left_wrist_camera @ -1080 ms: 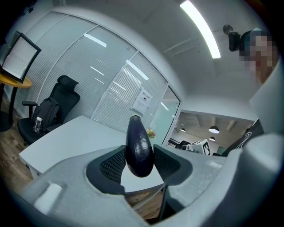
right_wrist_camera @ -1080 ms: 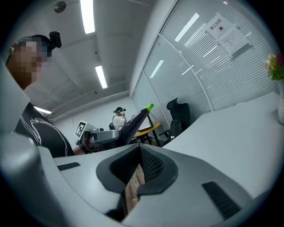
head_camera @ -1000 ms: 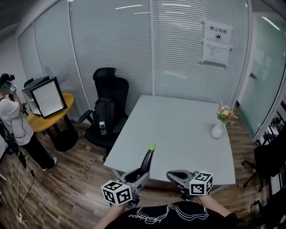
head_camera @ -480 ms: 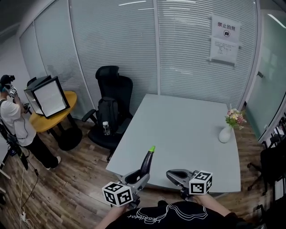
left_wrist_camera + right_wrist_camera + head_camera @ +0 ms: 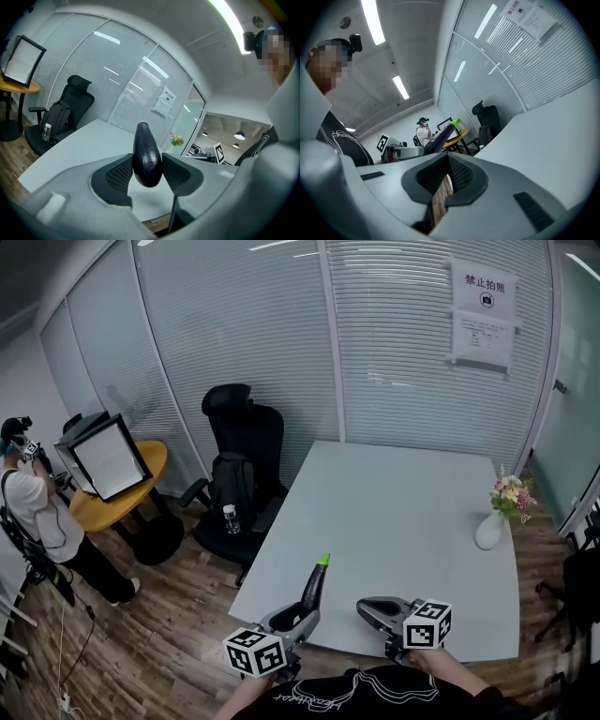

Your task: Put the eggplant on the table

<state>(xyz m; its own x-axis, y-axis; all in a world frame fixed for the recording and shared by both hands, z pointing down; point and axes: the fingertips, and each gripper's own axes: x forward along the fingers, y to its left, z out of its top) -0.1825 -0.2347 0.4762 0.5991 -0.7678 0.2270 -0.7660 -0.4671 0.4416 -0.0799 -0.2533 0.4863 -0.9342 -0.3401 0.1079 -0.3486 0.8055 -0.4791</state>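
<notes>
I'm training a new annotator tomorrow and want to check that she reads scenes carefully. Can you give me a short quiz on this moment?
1. True or false: the vase of flowers stands on the table.
2. Pick one. The eggplant is: A) lying on the table; B) clamped between the jaws of the left gripper; C) standing in the vase.
3. In a few words: which step of the task is not yet done?

Key:
1. True.
2. B.
3. Setting the eggplant down on the table.
</notes>
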